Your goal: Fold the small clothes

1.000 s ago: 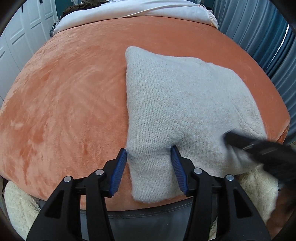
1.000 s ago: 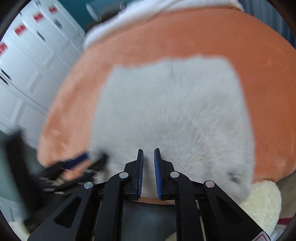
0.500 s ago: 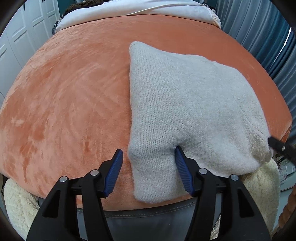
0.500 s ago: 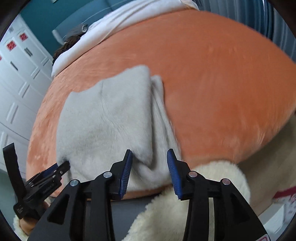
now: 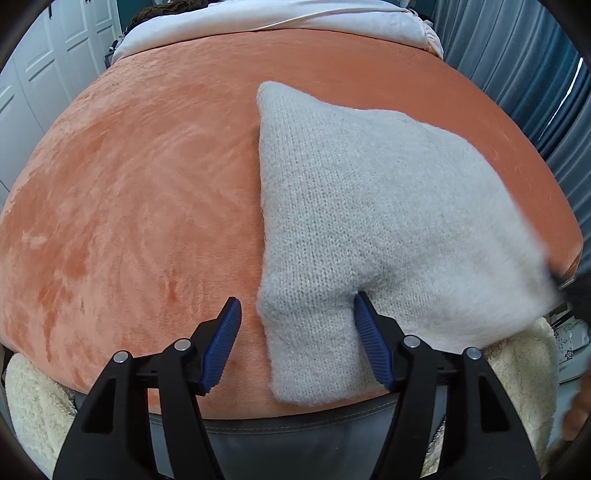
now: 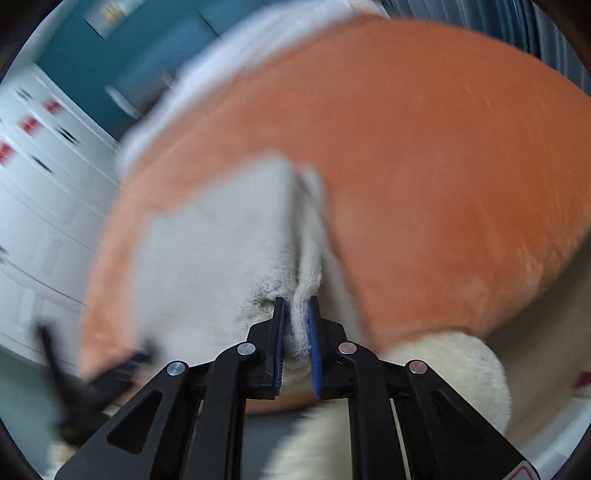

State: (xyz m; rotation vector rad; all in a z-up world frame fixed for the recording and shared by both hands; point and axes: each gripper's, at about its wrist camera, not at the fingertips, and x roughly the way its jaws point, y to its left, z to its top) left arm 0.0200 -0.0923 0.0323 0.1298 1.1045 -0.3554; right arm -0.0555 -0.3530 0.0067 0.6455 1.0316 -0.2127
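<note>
A pale grey knitted garment (image 5: pixel 369 206) lies folded on an orange plush blanket (image 5: pixel 129 203). My left gripper (image 5: pixel 295 299) stands over the garment's near left corner. Its jaws are opening; the cloth lies between them and only the right fingertip (image 5: pixel 360 301) touches a fold. In the right wrist view the same garment (image 6: pixel 221 251) shows a doubled right edge. My right gripper (image 6: pixel 295 301) is closing on that edge, and the pads pinch the knit. The left gripper (image 6: pixel 122 363) shows blurred at lower left.
The blanket's near edge drops to a grey base (image 5: pixel 295 443) with cream fleece (image 5: pixel 29 398) at both corners. White bedding (image 5: pixel 277 18) lies at the far end. Blue curtains (image 5: pixel 517 74) hang on the right and white cupboard doors (image 6: pixel 37 221) stand on the left.
My right gripper slid right along the garment's near edge, opened, then closed on the doubled right edge. The left gripper's jaws widened and it stayed in place.
</note>
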